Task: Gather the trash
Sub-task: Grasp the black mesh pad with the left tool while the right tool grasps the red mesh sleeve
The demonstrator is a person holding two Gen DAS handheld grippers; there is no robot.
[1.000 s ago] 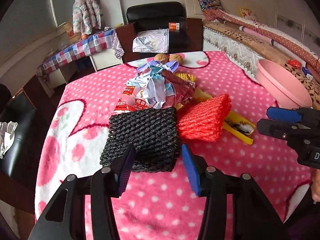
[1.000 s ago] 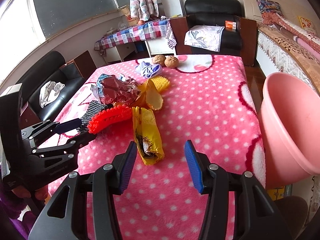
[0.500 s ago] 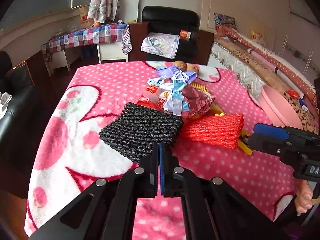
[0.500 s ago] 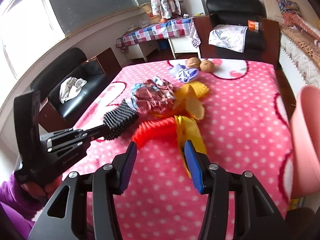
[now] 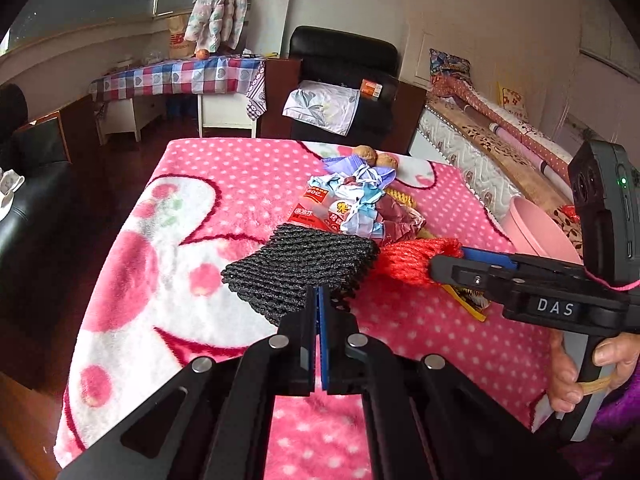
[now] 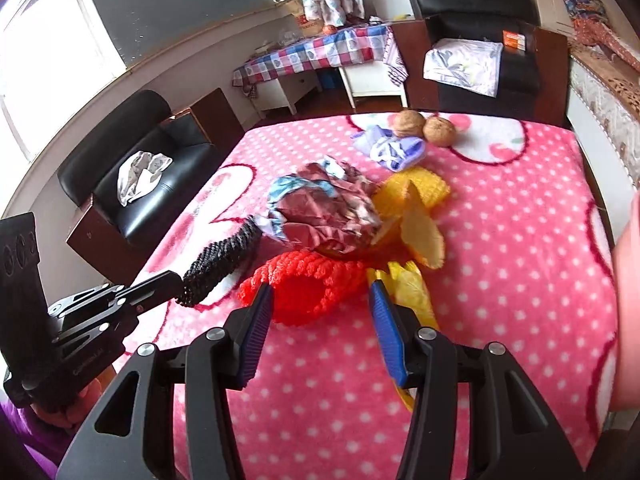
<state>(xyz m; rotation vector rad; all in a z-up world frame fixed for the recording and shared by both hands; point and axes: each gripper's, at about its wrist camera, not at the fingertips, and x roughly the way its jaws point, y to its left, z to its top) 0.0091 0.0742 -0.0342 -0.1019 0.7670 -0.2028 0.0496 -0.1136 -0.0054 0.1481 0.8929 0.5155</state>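
A black foam net [image 5: 296, 264] lies on the pink dotted blanket [image 5: 224, 184], and my left gripper [image 5: 320, 300] is shut on its near edge. In the right wrist view that net [image 6: 220, 258] hangs from the left gripper [image 6: 176, 280], raised off the blanket. My right gripper [image 6: 320, 300] is open, its blue pads on either side of the near end of a red foam net [image 6: 308, 276]. The left wrist view shows the right gripper [image 5: 460, 258] at the red net [image 5: 412, 256].
Behind the nets lie crumpled wrappers [image 6: 332, 216], a yellow foam net [image 6: 420, 196], a yellow wrapper [image 6: 412, 292], a purple wrapper [image 6: 392, 148] and two walnuts [image 6: 424, 126]. A pink basin [image 5: 532, 228] stands off the blanket's right edge. Black chairs surround the table.
The left gripper closed on the black net's near edge and drew it up. The right gripper moved from over the yellow wrapper to the red net, still open.
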